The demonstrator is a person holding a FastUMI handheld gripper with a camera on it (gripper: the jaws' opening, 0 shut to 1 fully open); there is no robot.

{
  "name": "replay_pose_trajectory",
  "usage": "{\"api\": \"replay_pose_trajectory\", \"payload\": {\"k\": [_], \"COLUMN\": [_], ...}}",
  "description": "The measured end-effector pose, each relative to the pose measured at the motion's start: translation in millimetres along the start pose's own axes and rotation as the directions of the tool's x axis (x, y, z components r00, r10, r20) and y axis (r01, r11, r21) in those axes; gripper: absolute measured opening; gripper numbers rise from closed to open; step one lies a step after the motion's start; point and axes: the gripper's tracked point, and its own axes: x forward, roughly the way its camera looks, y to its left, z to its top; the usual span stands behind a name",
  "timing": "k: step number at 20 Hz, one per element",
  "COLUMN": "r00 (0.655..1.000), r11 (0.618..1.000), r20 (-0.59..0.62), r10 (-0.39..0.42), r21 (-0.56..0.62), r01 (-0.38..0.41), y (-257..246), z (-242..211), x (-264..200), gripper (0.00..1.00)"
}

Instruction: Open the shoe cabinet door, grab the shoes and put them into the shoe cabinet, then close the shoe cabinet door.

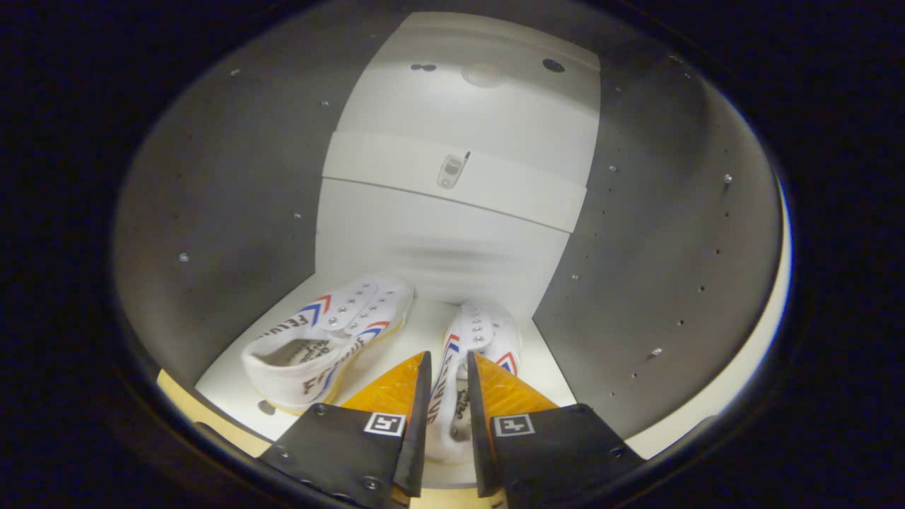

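At the bottom centre of the frame the tongs [447,367] are clamped on the heel side of the right shoe [472,353], setting it on the cabinet's floor [424,332] beside the left shoe [329,339], so the pair sits together inside.

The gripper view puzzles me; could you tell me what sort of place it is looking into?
Probably a shoe cabinet's inside: pale side walls with peg holes, two white shoes on its floor, the gripper closed on the right one.
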Motion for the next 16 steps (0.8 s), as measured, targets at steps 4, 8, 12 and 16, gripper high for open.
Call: {"api": "replay_pose_trajectory", "payload": {"k": [4,8,12,16], "r00": [0.998,0.990,0.980,0.970], "r11": [0.998,0.998,0.997,0.991], "r20": [0.055,0.142,0.193,0.231], "r10": [0.033,0.025,0.041,0.074], "r21": [0.046,0.052,0.060,0.090], "r01": [-0.036,-0.033,-0.054,-0.097], "y": [6.2,-1.7,-6.0,-12.5], "z": [8.9,28.4,33.5,33.8], "x": [-53.0,-119.8,-188.2,-244.4], "gripper": [0.31,0.31,0.31,0.31]}}
